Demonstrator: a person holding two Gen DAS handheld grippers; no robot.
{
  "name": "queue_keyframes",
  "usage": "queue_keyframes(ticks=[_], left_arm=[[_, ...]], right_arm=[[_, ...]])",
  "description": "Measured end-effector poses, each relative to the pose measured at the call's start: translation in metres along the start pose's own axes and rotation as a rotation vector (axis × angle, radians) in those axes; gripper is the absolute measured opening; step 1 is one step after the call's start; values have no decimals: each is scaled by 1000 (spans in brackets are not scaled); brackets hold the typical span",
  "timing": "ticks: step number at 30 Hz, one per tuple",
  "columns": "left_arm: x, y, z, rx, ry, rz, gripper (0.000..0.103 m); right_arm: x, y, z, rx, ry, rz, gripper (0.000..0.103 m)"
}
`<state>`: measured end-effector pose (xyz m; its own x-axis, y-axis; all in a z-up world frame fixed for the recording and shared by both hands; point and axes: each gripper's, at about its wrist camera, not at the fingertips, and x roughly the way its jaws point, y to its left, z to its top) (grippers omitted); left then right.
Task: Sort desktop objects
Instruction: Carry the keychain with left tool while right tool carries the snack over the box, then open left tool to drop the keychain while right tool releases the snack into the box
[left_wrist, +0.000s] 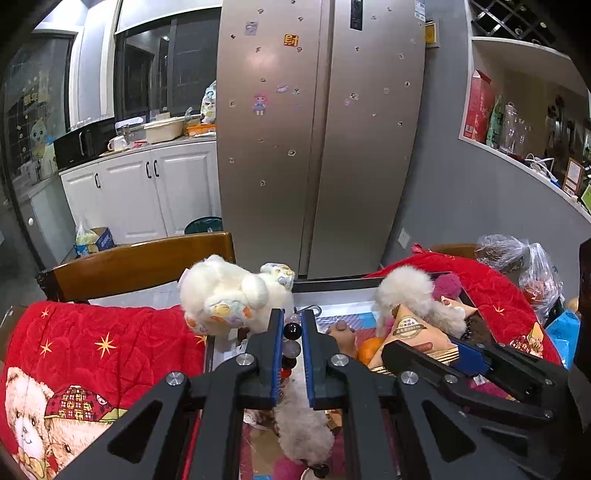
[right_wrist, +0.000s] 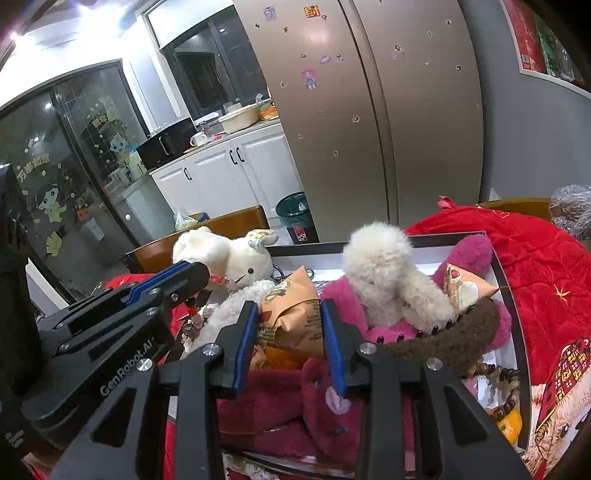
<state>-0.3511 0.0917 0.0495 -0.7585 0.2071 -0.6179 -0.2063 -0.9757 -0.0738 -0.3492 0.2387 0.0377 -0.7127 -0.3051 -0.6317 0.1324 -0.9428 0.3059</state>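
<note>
A steel fridge (left_wrist: 317, 140) fills the wall ahead of me, white cabinets (left_wrist: 147, 192) to its left. In front of it lies a tray (right_wrist: 506, 273) heaped with toys, flanked by red quilts (left_wrist: 103, 339). My left gripper (left_wrist: 292, 328) is clenched on a bead string (left_wrist: 291, 338), just right of the white plush rabbit (left_wrist: 229, 291). My right gripper (right_wrist: 290, 317) grasps an orange snack packet (right_wrist: 291, 314) on the fridge side of the maroon plush (right_wrist: 291, 398). Only the right wrist view shows the wooden bead bracelet (right_wrist: 506, 391) and brown fuzzy piece (right_wrist: 454, 336); only the left shows plastic bags (left_wrist: 524, 266).
</note>
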Motion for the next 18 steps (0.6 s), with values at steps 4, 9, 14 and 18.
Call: queue_keyframes(ticks=[4,9,14,18], left_arm=[[2,1,0,1,4,-2,10],[1,0,0,1,4,-9,10],[4,2,0,-8,18,-25,10],[2,3,2,-6,8,-15,10]], right_arm=[[-1,-2,0,9,3,9,36],[-1,-3,1,18,3,14,36],[0,-5,2,30,6,31,36],[-2,-5,2,35,7,38,36]])
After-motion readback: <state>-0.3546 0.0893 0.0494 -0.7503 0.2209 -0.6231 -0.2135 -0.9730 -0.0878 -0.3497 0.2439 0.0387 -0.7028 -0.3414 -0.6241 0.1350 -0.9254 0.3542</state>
